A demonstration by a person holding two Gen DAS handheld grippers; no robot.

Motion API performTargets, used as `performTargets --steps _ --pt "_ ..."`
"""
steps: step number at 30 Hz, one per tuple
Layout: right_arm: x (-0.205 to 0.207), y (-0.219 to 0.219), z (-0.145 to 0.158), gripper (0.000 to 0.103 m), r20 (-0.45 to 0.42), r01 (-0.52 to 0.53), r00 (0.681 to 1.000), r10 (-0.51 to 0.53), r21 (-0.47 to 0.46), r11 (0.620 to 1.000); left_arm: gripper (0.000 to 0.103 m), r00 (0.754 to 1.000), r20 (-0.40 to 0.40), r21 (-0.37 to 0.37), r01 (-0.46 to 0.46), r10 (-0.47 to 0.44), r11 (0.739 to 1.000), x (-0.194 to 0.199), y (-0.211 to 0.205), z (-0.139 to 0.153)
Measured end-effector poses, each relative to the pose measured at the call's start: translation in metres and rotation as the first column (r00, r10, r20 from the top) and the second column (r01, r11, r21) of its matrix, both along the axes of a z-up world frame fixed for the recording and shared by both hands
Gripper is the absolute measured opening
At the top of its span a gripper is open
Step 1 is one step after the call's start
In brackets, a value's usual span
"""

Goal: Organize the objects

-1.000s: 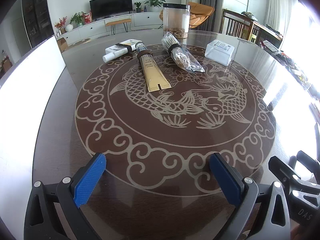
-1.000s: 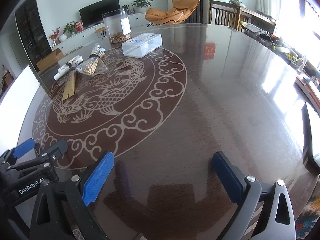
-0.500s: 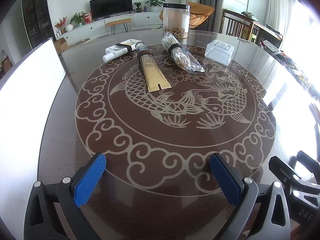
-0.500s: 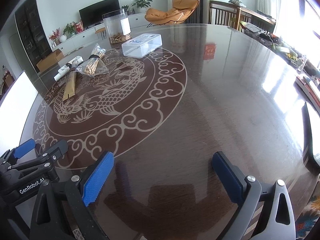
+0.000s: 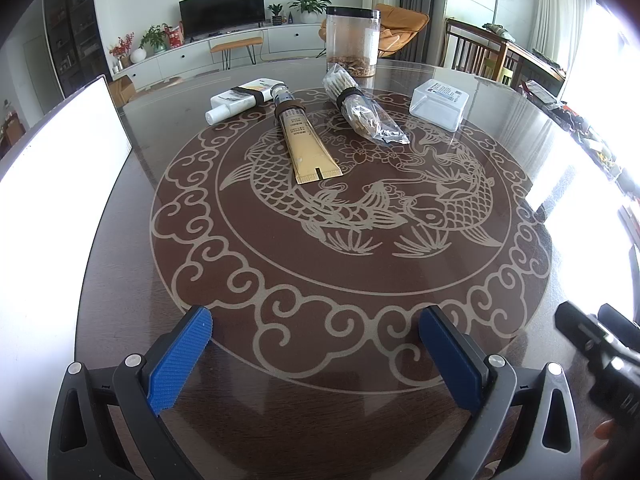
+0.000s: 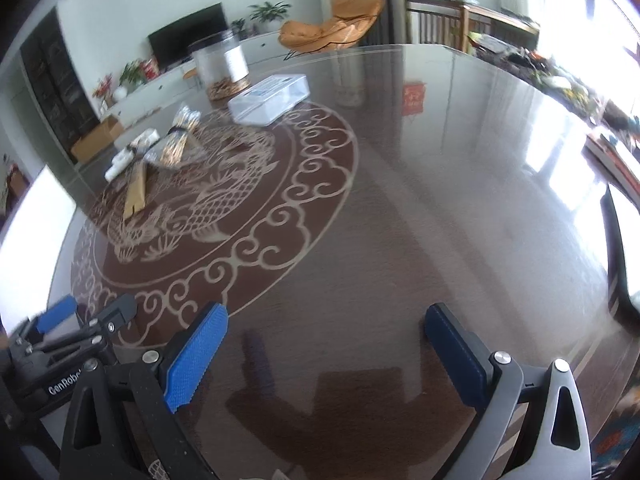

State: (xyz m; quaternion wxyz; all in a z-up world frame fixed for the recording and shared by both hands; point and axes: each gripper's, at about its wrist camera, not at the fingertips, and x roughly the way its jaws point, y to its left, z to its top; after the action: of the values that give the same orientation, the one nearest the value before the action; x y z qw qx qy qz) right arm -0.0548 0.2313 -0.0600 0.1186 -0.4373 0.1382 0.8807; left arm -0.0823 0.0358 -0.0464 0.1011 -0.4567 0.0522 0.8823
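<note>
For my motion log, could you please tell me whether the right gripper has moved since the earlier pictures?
Yes. The right gripper has swung rightward: in its view the clear lidded box on the table sits further left, and the frame is blurred.

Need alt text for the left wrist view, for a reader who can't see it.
An open hand-held gripper hovers empty over a round dark table with a koi fish pattern. Farther off lie a gold tube, a white bottle, a clear bag of sticks, a clear plastic box and a tall clear jar.
</note>
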Motion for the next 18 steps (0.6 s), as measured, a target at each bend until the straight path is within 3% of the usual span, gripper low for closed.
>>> performTargets --steps 18 --pt "-0.0007 -0.0044 -0.0012 0.100 0.002 -0.010 1.000 0.010 0.005 1.000 0.103 1.000 0.002 0.002 -0.001 0.001 1.000 0.0001 -0.0005 0.0008"
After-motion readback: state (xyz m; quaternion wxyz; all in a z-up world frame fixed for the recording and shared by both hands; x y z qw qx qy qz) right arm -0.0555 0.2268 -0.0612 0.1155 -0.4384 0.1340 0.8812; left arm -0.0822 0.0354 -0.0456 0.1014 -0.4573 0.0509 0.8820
